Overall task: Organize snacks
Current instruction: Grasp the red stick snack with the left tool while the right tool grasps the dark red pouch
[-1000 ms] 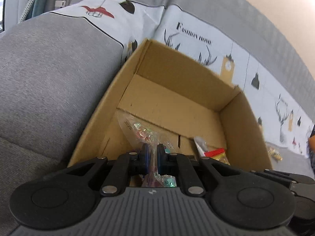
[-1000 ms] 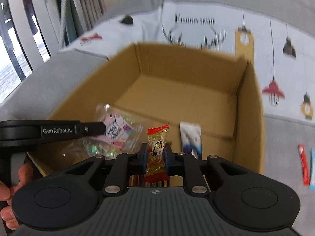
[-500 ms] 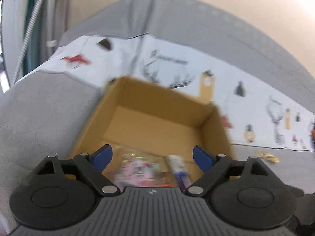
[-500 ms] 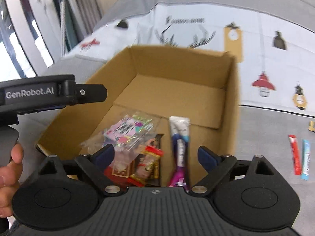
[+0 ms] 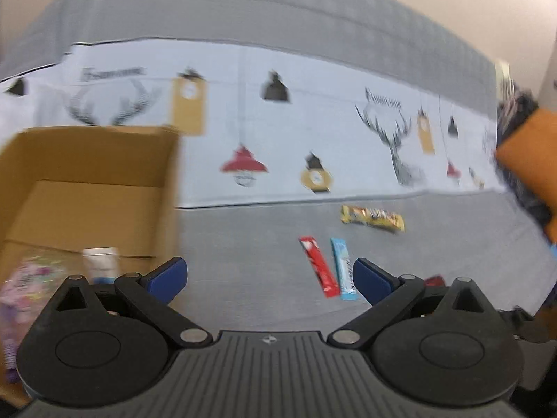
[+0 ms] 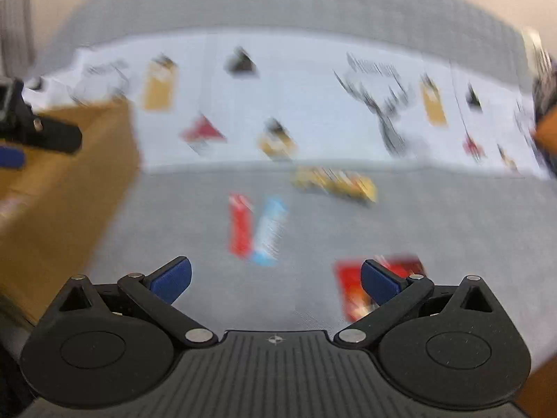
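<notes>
Left wrist view: the left gripper (image 5: 267, 280) is hanging over a grey sofa seat (image 5: 243, 264) with its blue-tipped fingers (image 5: 167, 277) spread wide and nothing between them. Just beyond the tips, a red stick packet (image 5: 318, 266) and a light blue stick packet (image 5: 344, 268) are lying side by side on the seat, close together. A corner of a red packet (image 5: 434, 280) is peeking out behind the right finger. Farther back, a yellow snack bar (image 5: 372, 218) is lying across the seat near the foot of a pale printed cloth (image 5: 313, 122) with antlers and lamps. At the left edge a cardboard box (image 5: 104, 160) is standing open, holding a clear bag of pink sweets (image 5: 31, 278) and a white packet (image 5: 101, 264), both blurred.

Right wrist view, heavily blurred: the right gripper (image 6: 275, 278) is also standing wide apart and empty above the same seat (image 6: 174, 237). The flat red packet (image 6: 355, 292) is lying just under its right finger (image 6: 379, 280). The red stick (image 6: 241, 230) and blue stick (image 6: 269, 233) are sitting ahead of the tips, the yellow bar (image 6: 336, 183) beyond them, the box (image 6: 62, 188) at left with part of the other gripper (image 6: 38, 129) above it.
</notes>
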`<state>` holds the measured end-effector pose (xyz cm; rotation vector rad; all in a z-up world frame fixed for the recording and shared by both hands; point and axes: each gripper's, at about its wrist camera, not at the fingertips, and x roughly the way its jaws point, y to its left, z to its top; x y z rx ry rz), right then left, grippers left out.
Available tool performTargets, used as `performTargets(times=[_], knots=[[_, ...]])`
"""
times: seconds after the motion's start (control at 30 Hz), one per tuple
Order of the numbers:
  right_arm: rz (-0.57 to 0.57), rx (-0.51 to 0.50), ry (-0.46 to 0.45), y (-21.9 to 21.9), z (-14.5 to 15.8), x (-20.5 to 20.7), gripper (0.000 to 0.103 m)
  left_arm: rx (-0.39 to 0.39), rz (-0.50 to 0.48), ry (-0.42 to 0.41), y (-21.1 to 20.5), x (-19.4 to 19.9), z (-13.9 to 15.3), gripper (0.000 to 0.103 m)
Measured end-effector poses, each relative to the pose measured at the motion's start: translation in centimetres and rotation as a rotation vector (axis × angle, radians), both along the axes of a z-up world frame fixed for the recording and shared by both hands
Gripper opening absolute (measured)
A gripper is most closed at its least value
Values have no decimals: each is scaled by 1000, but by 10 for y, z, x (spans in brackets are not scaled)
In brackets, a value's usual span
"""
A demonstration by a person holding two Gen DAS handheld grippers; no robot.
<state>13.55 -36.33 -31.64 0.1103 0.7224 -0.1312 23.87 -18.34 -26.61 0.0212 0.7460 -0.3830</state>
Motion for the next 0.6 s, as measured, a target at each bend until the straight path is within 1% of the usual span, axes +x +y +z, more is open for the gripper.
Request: performTargets(times=[0.07, 0.13, 0.17, 0.2, 0.23, 0.27, 0.33, 0.4, 0.43, 0.47, 0.5, 0.53, 0.6], knots=[[10, 48, 10, -27, -16, -5, 103, 22, -18, 5, -26, 10, -23, 102], [14, 104, 32, -51, -28, -8, 103, 34, -27, 21, -45, 25, -45, 98], [-3, 126, 34, -63, -32, -9, 103, 43, -37, 32, -53, 32, -57, 92], [-23, 148, 34, -73, -36, -12, 103, 49, -45, 44, -60, 40, -67, 82], [-46, 175, 41, -82, -40, -11, 103, 57, -51, 56, -67, 49, -78, 78], [-70, 196, 54, -90, -44, -10, 103, 66, -58, 77, -75, 58, -89, 70], [-145, 205, 88, -104, -54, -6, 102, 68, -67, 110, -85, 77, -105, 65], [-170, 229, 82, -118, -62, 2, 102, 72, -61, 123, -95, 93, -120, 63], [-175, 227, 77, -123, -64, 6, 102, 89, -54, 133, -100, 101, -127, 61], [-173, 206, 65, -126, -65, 12, 102, 97, -48, 134, -104, 106, -132, 61], [-161, 185, 55, -128, -67, 17, 102, 92, -51, 108, -107, 107, -132, 61], [-137, 168, 51, -130, -70, 23, 102, 106, -65, 101, -111, 109, -134, 61], [-75, 158, 65, -132, -78, 35, 102, 145, -86, 67, -118, 110, -137, 54]])
